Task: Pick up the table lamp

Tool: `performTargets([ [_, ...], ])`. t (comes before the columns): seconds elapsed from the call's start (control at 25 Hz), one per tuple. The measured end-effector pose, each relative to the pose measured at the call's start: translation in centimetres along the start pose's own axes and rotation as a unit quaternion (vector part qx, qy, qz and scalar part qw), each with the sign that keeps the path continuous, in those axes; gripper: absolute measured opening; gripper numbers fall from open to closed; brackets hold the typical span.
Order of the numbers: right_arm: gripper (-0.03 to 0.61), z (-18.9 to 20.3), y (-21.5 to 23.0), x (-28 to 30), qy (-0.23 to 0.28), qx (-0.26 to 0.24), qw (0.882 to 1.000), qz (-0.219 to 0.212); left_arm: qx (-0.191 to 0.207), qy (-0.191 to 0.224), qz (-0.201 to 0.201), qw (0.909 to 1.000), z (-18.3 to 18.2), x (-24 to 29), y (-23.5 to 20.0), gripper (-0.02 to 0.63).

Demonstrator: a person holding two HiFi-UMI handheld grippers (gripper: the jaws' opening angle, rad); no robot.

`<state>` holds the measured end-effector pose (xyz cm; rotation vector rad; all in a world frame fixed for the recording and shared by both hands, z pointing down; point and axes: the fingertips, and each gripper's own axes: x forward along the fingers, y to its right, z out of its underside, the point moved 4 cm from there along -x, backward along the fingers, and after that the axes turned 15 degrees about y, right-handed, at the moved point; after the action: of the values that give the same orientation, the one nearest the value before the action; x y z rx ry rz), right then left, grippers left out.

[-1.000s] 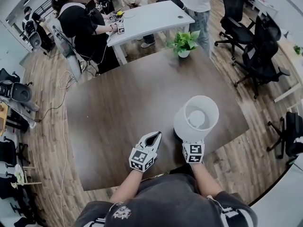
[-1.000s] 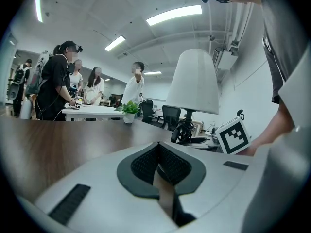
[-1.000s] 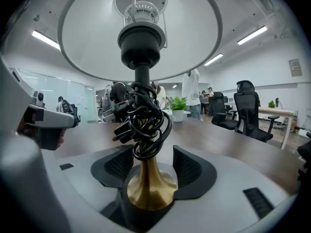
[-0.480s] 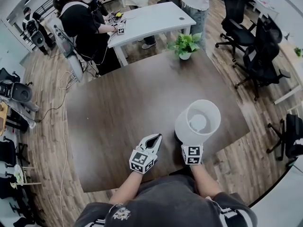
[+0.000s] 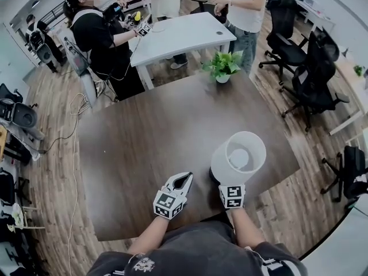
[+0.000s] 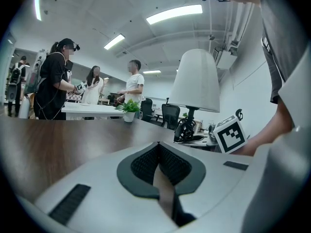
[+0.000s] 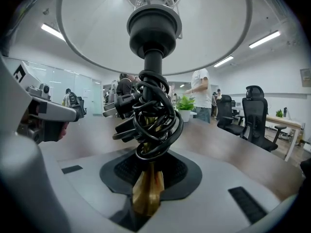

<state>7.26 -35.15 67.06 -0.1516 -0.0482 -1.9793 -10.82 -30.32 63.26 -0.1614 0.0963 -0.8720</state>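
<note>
The table lamp (image 5: 238, 154) has a white shade, a black neck and a brass stem, and stands on the dark wooden table (image 5: 144, 137) near its front right edge. Its black cord (image 7: 153, 115) is wound around the stem. My right gripper (image 5: 223, 181) reaches in under the shade from the near side. Its jaws are closing, and the pads of the right gripper (image 7: 148, 181) sit against the brass stem (image 7: 146, 198). My left gripper (image 5: 185, 177) rests to the lamp's left, shut and empty. From the left gripper (image 6: 158, 143) the lamp (image 6: 194, 81) shows ahead on the right.
A potted plant (image 5: 223, 66) stands at the table's far edge. Behind it is a white table (image 5: 178, 30) with people around it. Black office chairs (image 5: 313, 73) stand to the right. Equipment and cables lie on the floor at the left.
The head view has shifted slightly. The lamp and both grippers keep their places on the table. People at the white table behind have moved.
</note>
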Motion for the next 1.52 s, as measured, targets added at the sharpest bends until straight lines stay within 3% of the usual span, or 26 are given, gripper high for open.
performTargets([
  [0.36, 0.106, -0.4, 0.2, -0.6, -0.005, 0.013, 1.000, -0.015, -0.002, 0.001, 0.011, 0.9999, 0.0, -0.1, 0.7, 0.008],
  [0.64, 0.106, -3.2, -0.3, -1.2, 0.007, 0.007, 0.999, -0.042, 0.003, 0.008, 0.011, 0.9999, -0.5, -0.3, 1.7, 0.008],
  [1.52, 0.106, -17.1, -2.3, -5.0, 0.060, -0.003, 0.997, -0.054, 0.015, 0.081, 0.033, 0.9961, -6.2, -1.7, 4.2, 0.008],
])
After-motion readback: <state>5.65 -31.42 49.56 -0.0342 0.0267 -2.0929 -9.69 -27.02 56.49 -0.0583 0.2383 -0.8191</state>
